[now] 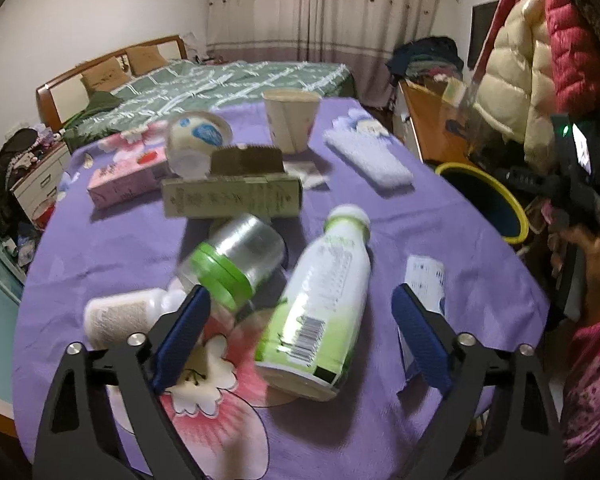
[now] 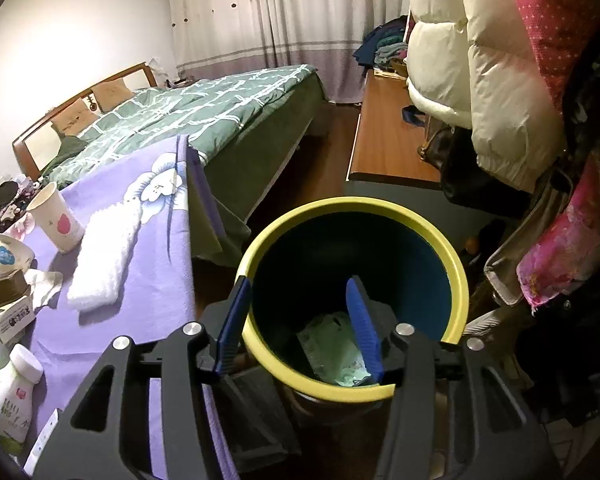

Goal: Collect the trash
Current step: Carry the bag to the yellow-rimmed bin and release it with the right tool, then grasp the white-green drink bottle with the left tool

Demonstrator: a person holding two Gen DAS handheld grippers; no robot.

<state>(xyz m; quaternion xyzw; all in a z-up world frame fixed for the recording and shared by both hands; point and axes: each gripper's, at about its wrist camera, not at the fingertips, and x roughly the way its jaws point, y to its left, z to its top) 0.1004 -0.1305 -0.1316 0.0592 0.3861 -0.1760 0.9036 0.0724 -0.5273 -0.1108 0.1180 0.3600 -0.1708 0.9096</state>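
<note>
The left tool (image 1: 300, 320) is wide open and holds nothing. It hangs over the desk (image 1: 400, 216), which has a soft purple cloth with big pink and white flowers on it. Between its blue fingers lies a white and green plastic bottle (image 1: 320, 304) on its side, with a white cap and a barcode. Right beside that bottle lies a clear bottle with a green band (image 1: 236, 260), tipped over and blurry. A small white bottle (image 1: 116, 316) lies by the left finger (image 1: 184, 332). A paper slip (image 1: 426, 280) lies flat near the right finger.

Farther back sit a long brown cardboard box (image 1: 232, 196), a pink box (image 1: 124, 180), a round white tub with a blue label (image 1: 196, 140) tipped on its side, a tall paper cup (image 1: 290, 120) and a fluffy white cloth (image 1: 368, 156).

The right tool (image 2: 296, 320) is open too, about halfway, with nothing in it. It hangs over the trash bin (image 2: 456, 276), which stands on the floor just beside the desk. The bin is round, with a yellow rim and a dark blue inside. At the bottom lies a crinkly pale green wrapper (image 2: 332, 344).

Behind the bin are a wooden bench (image 2: 384, 148) and puffy cream coats (image 2: 496, 92) hanging close. A bed with a green checked blanket (image 2: 204, 108) stands past the desk.
</note>
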